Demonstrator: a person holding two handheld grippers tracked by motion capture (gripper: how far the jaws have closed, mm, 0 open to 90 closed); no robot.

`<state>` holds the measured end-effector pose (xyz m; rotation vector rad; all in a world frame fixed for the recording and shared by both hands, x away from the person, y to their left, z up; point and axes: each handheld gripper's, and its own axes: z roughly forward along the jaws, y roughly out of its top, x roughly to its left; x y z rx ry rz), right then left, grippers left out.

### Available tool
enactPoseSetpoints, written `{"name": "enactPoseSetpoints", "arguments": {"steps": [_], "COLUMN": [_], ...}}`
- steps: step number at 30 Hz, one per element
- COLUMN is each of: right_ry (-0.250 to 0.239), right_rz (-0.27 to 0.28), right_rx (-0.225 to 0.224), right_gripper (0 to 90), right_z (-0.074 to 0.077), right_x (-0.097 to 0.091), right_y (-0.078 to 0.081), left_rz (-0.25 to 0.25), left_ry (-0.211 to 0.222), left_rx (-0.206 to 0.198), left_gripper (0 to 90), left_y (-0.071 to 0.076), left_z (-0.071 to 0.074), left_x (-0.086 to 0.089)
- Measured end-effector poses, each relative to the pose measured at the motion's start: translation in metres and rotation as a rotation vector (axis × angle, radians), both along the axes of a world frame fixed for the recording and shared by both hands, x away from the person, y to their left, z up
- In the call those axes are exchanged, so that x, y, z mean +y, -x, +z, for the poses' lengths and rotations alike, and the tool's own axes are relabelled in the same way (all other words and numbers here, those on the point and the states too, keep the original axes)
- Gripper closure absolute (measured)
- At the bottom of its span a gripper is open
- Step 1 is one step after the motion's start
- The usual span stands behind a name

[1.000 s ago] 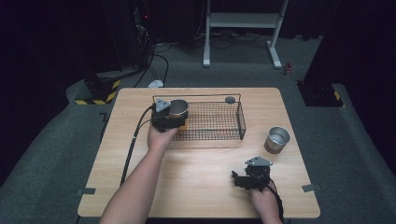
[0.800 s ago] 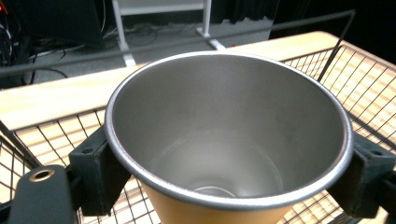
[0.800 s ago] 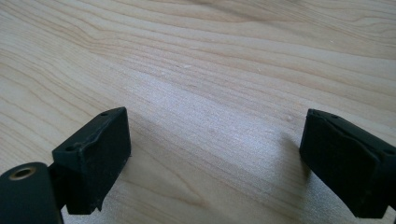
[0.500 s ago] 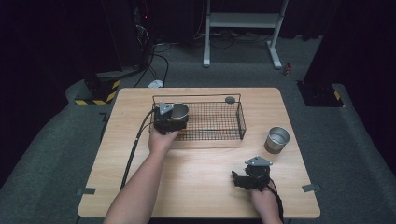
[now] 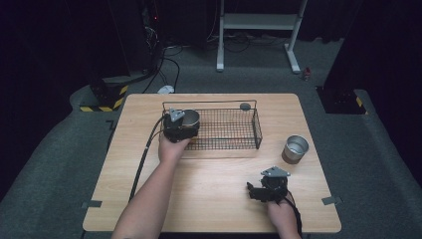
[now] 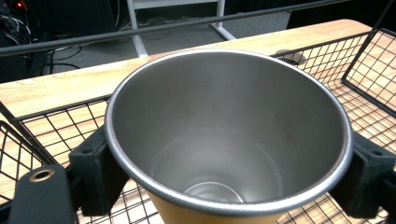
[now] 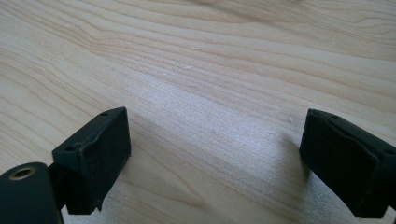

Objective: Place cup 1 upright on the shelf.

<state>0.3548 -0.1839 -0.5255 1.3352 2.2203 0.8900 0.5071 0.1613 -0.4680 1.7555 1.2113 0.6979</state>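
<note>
My left gripper (image 5: 185,124) is shut on a steel cup (image 6: 229,140) with a tan outside, and both pads press its sides. It holds the cup upright over the left end of the black wire basket (image 5: 234,130). In the high view the cup (image 5: 191,118) sits just inside the basket's left wall. A second steel cup (image 5: 295,149) stands on the table to the right of the basket. Near the table's front right, my right gripper (image 5: 255,191) rests low over the bare wood with its jaws wide apart and nothing between them (image 7: 215,154).
A small dark round object (image 5: 245,106) lies on the table behind the basket's far rim. The wooden table (image 5: 214,199) has free room across its front and left. A cable (image 5: 144,159) trails from the left gripper towards the front left edge.
The left gripper has carried the cup a little to the right, further over the basket's left end. The right gripper has stayed where it was.
</note>
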Motion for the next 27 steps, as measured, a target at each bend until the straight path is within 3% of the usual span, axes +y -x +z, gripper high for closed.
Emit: {"name": "enactPoseSetpoints", "arguments": {"steps": [27], "right_ry": [0.000], "right_rz": [0.000], "right_rx": [0.000], "right_gripper": [8.9], "right_z": [0.0000], "right_x": [0.0001], "right_y": [0.0001], "left_rz": [0.001], "left_ry": [-0.020], "left_rx": [0.011], "left_gripper": [13.8], "left_y": [-0.0035], "left_z": [-0.0058], "left_x": [-0.0072]}}
